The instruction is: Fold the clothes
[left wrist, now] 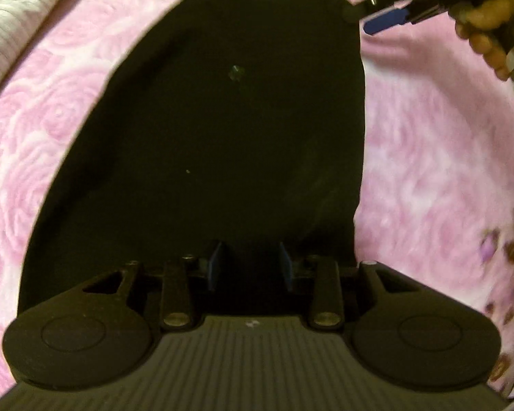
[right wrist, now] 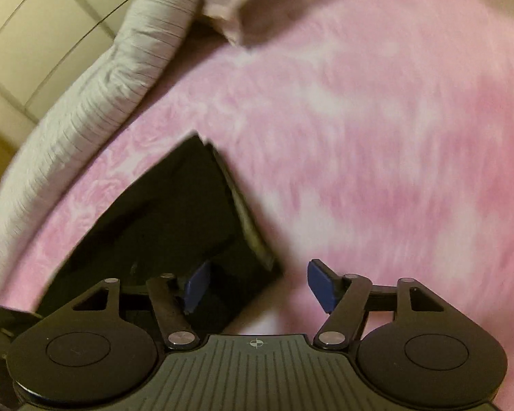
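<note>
The black folded cloth garment (left wrist: pixel 202 144) is matt and smooth, with a paler, coarser woven band along one edge in the right wrist view, and it lies on a pink rose-patterned bed cover (left wrist: pixel 51 109) of soft, plush-looking cloth with a raised swirl texture. The grey striped cloth pillow (right wrist: pixel 96 85) shows fine puckered ribbing and a dull finish. The left tongs (left wrist: pixel 250 267) and right tongs (right wrist: pixel 260 287) are matt black plastic with a ribbed grey top plate, bright metal pivot pins and matt blue pads (right wrist: pixel 320 286); the cream cabinet panels (right wrist: pixel 34 34) are smooth with a slight sheen.
</note>
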Tool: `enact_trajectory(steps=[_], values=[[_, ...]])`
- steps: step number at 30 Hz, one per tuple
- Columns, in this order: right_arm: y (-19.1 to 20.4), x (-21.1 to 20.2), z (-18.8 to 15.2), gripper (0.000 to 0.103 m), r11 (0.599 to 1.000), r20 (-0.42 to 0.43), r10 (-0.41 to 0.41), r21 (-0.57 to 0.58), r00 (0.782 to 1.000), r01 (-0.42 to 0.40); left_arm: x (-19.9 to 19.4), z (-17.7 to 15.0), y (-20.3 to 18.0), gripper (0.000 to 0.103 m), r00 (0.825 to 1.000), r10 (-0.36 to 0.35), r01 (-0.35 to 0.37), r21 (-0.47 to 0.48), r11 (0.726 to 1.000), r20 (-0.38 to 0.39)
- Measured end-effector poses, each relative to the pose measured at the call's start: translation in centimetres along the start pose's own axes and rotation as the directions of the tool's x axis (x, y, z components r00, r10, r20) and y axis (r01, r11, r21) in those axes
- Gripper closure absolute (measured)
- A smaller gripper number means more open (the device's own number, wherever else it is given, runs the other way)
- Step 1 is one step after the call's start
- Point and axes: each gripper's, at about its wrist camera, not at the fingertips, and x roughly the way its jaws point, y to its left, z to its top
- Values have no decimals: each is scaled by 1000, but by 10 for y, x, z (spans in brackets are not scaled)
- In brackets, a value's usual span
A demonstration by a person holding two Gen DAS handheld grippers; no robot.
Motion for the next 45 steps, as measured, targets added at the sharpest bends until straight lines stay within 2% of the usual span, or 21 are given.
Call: enact_trajectory(steps=[3,8,9,12,15,16,22,25,28,32,35,36,39,42,45], values=[[-13,13,-7,36,990,37,84,111,996,-88,0,1,-2,72,1000,1,-1,-24,1000,-8],[-15,30,-5,36,970,80,152,182,985,-164,2,2,-5,72,1000,8,-9,-44,999,-29],[-14,31,-6,36,969,80,155,183,985,-167,3,2,-7,72,999,11,-13,-38,999,-33],[-15,31,-3,47,966,64,154,202,986,-164,6,4,-8,72,999,14,-15,-37,999,-43],[-18,22,2,68,966,40,158,203,987,-163,5,7,-9,72,999,7,-9,-46,999,-47],[-19,17,3,73,966,36,161,200,986,-165,4,8,-11,72,999,1,-3,-43,999,-45],[-25,-24,12,77,958,61,167,225,984,-176,-12,15,-31,72,997,-72,72,-32,997,-9],[-42,-40,13,78,954,76,130,263,989,-145,-21,17,-42,72,994,-110,111,-37,993,26],[-65,-48,14,78,952,64,87,288,994,-102,-37,5,-42,72,993,-107,110,-47,993,52],[-76,-46,18,76,966,14,78,245,997,-79,-63,-37,-26,71,998,-37,43,-124,991,50],[-68,-50,16,70,978,15,41,205,999,-43,-86,-81,-15,71,998,70,-68,-191,979,5],[-64,-53,13,65,981,17,15,191,1000,-18,-94,-99,-12,70,994,104,-105,-221,970,-17],[-49,-64,2,56,987,34,-70,146,997,64,-119,-152,-12,66,981,173,-192,-341,920,-86],[-27,-81,-14,56,985,45,-144,102,989,139,-140,-210,-20,63,964,218,-264,-428,864,-154],[11,-96,-37,55,980,38,-194,43,980,192,-156,-268,-18,63,945,261,-326,-497,804,-197]])
